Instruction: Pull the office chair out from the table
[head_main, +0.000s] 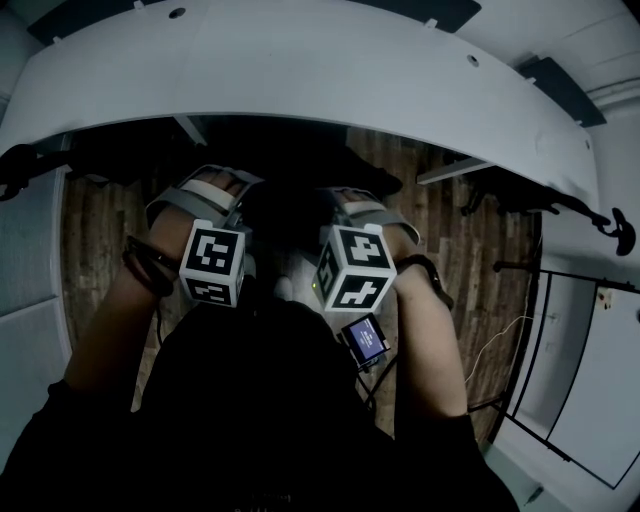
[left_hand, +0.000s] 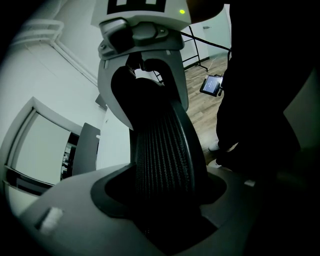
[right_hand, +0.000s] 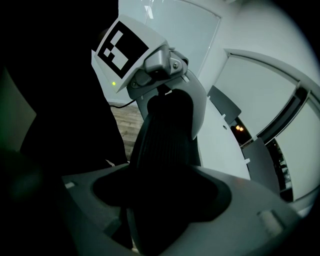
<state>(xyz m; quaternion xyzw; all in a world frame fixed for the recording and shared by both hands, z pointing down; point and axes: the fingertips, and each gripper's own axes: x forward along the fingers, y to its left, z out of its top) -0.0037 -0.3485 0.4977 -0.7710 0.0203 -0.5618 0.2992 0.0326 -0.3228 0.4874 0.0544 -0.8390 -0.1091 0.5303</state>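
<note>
The black office chair's backrest (head_main: 290, 205) rises between my two hands, in front of the curved white table (head_main: 300, 70). My left gripper (head_main: 205, 200) and my right gripper (head_main: 365, 212) both clamp its top edge, side by side. In the left gripper view the ribbed mesh backrest (left_hand: 162, 150) fills the space between the jaws of the left gripper (left_hand: 165, 200). In the right gripper view the same edge (right_hand: 167, 145) runs through the right gripper (right_hand: 165, 200). The seat is hidden under my arms.
Wood floor (head_main: 95, 230) shows under the table. A small lit screen (head_main: 365, 338) hangs below my right hand. Black stands and cables (head_main: 560, 200) lie at the right, by white wall panels (head_main: 590, 380). My dark clothing fills the lower part of the head view.
</note>
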